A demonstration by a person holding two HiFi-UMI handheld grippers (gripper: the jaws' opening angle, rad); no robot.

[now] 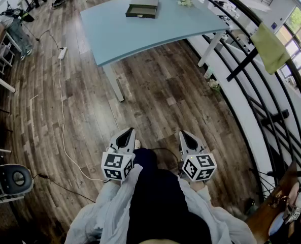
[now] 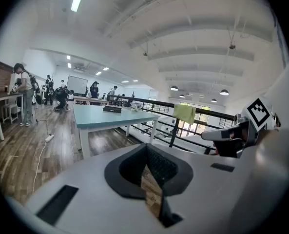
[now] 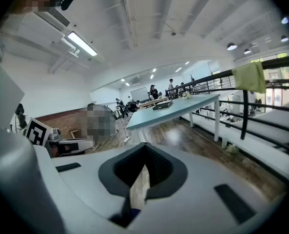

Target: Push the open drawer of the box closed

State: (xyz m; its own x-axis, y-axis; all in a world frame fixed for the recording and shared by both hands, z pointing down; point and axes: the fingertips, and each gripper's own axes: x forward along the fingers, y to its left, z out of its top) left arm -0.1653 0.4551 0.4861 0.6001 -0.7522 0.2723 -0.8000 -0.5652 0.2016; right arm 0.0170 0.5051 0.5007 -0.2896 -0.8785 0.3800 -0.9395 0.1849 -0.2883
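Note:
The dark green box lies at the far end of the pale blue table, its shallow drawer pulled out toward me. It shows small and distant in the left gripper view and the right gripper view. I stand on the wooden floor well short of the table. My left gripper and right gripper are held close to my body, side by side, pointing at the table. Both are shut with nothing between the jaws, as the left gripper and right gripper also show up close.
A white cable and power strip run over the floor at left. A black railing with a yellow-green cloth borders the right side. A chair stands at lower left. A person stands far left.

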